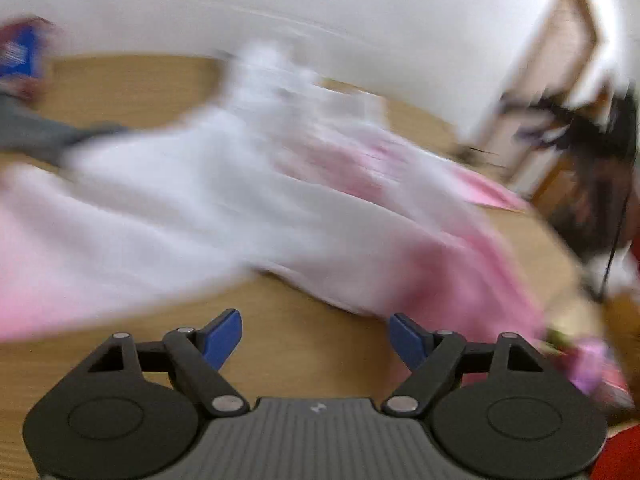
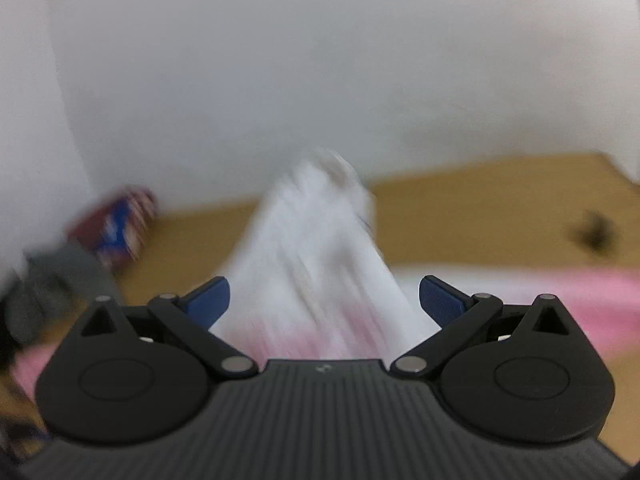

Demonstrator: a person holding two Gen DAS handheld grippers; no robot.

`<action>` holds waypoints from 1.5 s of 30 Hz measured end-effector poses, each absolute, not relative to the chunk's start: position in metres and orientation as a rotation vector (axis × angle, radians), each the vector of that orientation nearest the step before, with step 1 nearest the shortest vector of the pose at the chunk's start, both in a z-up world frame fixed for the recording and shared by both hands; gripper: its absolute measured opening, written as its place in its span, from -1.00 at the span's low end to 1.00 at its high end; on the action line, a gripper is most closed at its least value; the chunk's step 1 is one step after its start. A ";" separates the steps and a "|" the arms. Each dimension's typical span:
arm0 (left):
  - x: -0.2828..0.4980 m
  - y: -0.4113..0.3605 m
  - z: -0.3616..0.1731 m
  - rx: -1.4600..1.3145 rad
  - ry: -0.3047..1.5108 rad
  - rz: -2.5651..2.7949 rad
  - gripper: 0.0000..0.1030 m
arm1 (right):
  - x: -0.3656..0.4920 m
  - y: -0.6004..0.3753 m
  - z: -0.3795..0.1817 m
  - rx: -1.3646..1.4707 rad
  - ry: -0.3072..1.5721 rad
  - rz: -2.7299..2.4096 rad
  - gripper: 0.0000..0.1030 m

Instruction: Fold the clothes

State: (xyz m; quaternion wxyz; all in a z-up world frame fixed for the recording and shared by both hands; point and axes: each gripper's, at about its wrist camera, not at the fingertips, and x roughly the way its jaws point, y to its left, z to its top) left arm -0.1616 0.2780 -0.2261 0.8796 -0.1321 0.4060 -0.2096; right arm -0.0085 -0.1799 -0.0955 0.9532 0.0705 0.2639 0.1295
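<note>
- The left gripper (image 1: 316, 332), black-bodied with blue finger pads (image 1: 224, 336), sits nearest in the left wrist view; its fingers are spread wide and released, with nothing between them but bare table.
- Under it lies the light wooden tabletop (image 1: 288, 320), its grain visible just ahead of the pads.
- Just beyond the left gripper's tips the pink-and-white soft cloth garment (image 1: 224, 200) is spread across the table — white in the middle, pink along the near left edge and the right side. It is badly blurred, so its folds cannot be read.
- In the right wrist view the right gripper (image 2: 324, 300) likewise has its blue pads (image 2: 442, 300) wide apart and grasping nothing; a raised peak of the same garment (image 2: 316, 264) stands in the gap between them and further ahead, not pinched by either pad.
- Left of the garment, a dark grey cloth (image 1: 40, 136) lies on the table, touching or overlapping the garment's edge.
- Further back at the left stands a red-and-blue striped object (image 2: 120, 228) — too smeared to identify.
- A small dark blot (image 2: 596, 232) rests on the table at the far right.
- Behind everything is a plain white wall (image 2: 280, 80), and a pale wooden door frame (image 1: 560, 80) at the right.
</note>
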 end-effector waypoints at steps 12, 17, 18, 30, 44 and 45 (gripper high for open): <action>-0.212 0.189 -0.256 -0.301 0.964 -0.370 -0.93 | -0.153 -0.286 -0.217 0.389 0.691 0.098 1.00; -0.266 0.259 -0.286 -0.662 1.031 -0.003 -0.92 | -0.146 -0.324 -0.231 0.358 0.777 0.286 1.00; -0.274 0.267 -0.291 -0.687 1.021 0.059 -0.92 | -0.146 -0.331 -0.235 0.347 0.806 0.310 1.00; -0.286 0.272 -0.282 -0.651 0.974 0.199 -0.90 | -0.122 -0.351 -0.293 0.360 1.017 0.544 1.00; -0.283 0.272 -0.275 -0.652 1.005 0.191 -0.86 | -0.162 -0.348 -0.287 0.283 1.059 0.543 -0.73; -0.284 0.275 -0.274 -0.670 0.994 0.189 -0.86 | -0.170 -0.359 -0.283 0.307 1.046 0.522 -0.73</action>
